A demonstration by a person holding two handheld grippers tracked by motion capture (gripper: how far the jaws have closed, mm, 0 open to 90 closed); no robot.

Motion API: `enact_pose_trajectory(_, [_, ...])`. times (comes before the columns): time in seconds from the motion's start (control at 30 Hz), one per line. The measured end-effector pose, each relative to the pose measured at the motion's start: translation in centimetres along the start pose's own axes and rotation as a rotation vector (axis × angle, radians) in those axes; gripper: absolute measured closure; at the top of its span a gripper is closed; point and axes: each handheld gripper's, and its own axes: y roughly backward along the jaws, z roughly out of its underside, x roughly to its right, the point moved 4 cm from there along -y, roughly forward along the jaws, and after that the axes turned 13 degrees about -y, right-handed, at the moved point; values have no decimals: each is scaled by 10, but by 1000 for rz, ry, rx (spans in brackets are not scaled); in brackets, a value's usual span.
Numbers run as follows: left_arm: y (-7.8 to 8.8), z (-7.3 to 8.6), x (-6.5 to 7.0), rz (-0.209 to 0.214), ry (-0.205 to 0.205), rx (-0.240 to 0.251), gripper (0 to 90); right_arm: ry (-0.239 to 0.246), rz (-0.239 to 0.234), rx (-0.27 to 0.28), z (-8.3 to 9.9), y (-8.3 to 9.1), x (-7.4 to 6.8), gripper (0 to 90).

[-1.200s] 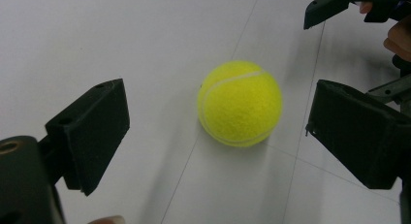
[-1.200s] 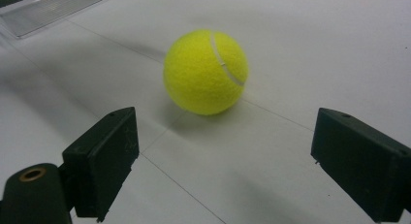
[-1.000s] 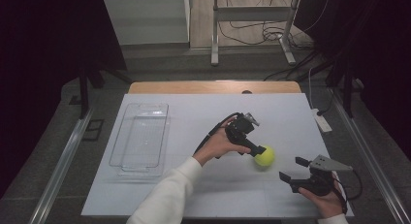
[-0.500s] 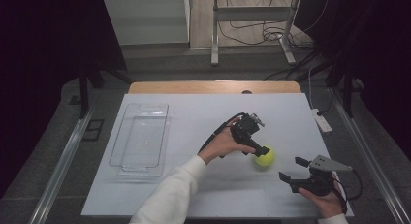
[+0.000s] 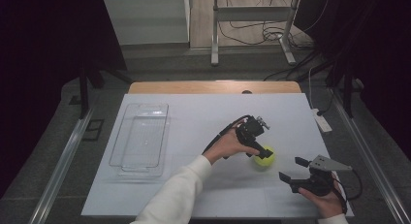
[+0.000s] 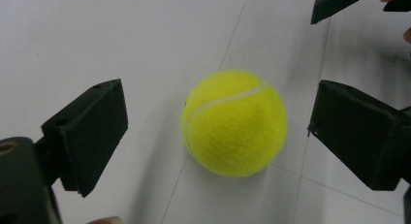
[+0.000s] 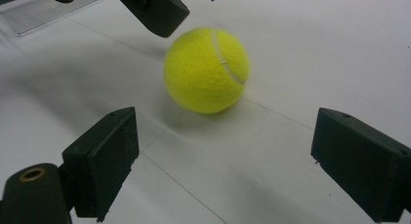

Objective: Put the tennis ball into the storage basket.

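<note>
A yellow tennis ball (image 5: 264, 159) (image 6: 234, 122) (image 7: 207, 70) rests on the white table (image 5: 194, 122), right of centre. My left gripper (image 5: 263, 154) (image 6: 218, 115) points down at it, one jaw on each side. Gaps show between both pads and the ball, and the jaws have just been opening. To the ball's lower right, my right gripper (image 5: 292, 169) (image 7: 225, 136) is held low and open, aimed at the ball, with nothing between its jaws. One of the left gripper's fingers (image 7: 155, 8) reaches in from the top of the right gripper view.
A clear plastic tray (image 5: 145, 106) (image 7: 39, 10) lies empty on the left part of the table. A white power strip (image 5: 321, 120) sits at the right edge. Beyond the table's wooden far edge (image 5: 213, 87) are a metal stand and cables on the floor.
My left hand has moved a little to the right and lower, bringing its gripper down around the ball. The ball and the right gripper have stayed where they were.
</note>
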Motion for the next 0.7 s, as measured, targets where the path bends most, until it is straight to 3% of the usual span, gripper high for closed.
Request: enact_pose_trajectory(0.7, [-25, 4, 0, 34, 0, -74, 67, 3, 0, -4, 1, 0, 1, 98])
